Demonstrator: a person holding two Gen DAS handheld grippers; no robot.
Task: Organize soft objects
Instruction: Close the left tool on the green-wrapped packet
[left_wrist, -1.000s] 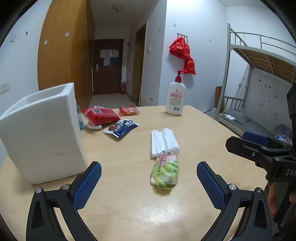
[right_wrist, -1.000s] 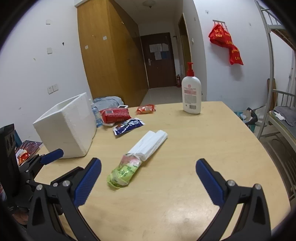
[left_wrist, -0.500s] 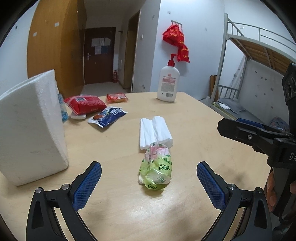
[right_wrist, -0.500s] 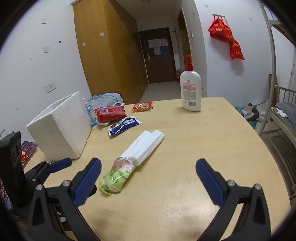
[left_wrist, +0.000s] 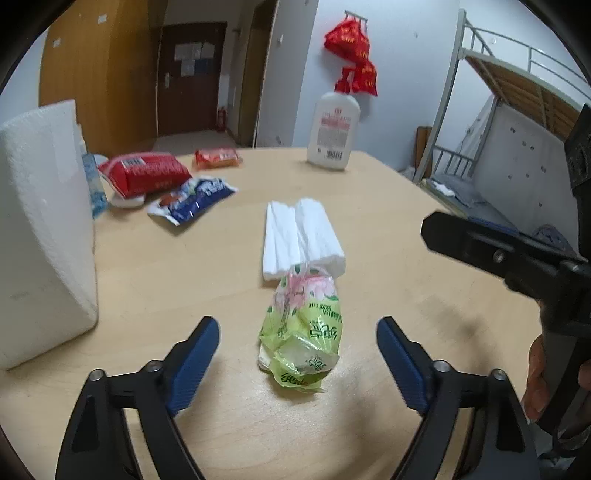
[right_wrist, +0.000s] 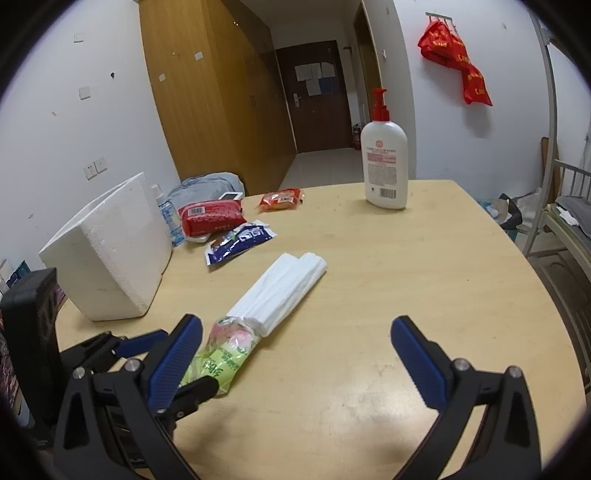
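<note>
- While its jaws have just been narrowing, the left gripper (left_wrist: 297, 354) straddles the green tissue pack (left_wrist: 303, 339) at lower centre, unclenched, not yet pressing.
- Next, I judge: pinch it, carry to the foam box (left_wrist: 40, 229); the right gripper (right_wrist: 295, 350) stays released.

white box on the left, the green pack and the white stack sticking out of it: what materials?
White box: looks like expanded foam, matte, with a grainy beaded surface and thick walls.
Green pack: thin plastic film, glossy, crinkled and partly see-through.
White stack: probably soft tissue paper, matte, with folded layers showing at the end; could be thin plastic bags.
</note>
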